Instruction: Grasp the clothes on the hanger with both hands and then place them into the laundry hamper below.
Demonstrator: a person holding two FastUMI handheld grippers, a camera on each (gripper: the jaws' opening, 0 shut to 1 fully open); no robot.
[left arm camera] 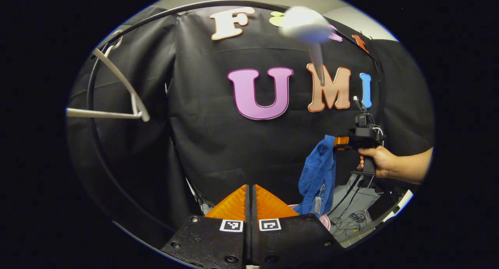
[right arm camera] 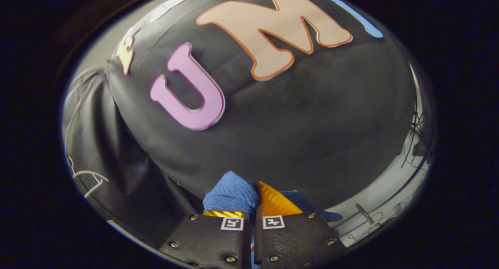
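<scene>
1. Left gripper (left arm camera: 250,191), left gripper view: its two fingers meet along a thin dark seam at the bottom centre. The jaws are closed and nothing lies between them.

2. Right gripper (left arm camera: 338,142), left gripper view: it is seen farther off at the right, held by a hand (left arm camera: 375,160) whose bare forearm enters from the right edge. Its fingers point toward the centre of the view.

3. Blue garment (left arm camera: 319,175), left gripper view: it hangs in loose folds from the right gripper's fingertips, pinched at its upper edge. A small tag (left arm camera: 318,205) dangles near its lower end.

4. Laundry hamper (left arm camera: 326,222), left gripper view: only a pale pink sliver of rim is visible below the garment, just beside the left gripper's body. Whether the cloth's lower end touches it cannot be told.

5. Hanger (left arm camera: 128,93), left gripper view: it is a pale, bare hanger, hooked over a dark curved rail (left arm camera: 93,136) at the upper left, well apart from the garment.

6. Right gripper (right arm camera: 253,199), right gripper view: a bunched fold of the blue garment (right arm camera: 232,195) sits clamped between its two fingers, and more blue cloth shows behind the right-hand finger. The jaws are closed on the fabric.

7. Background, left gripper view: cables (left arm camera: 353,218) lie on a pale floor at the lower right. A blurred white object (left arm camera: 306,25) appears at the top.
</scene>
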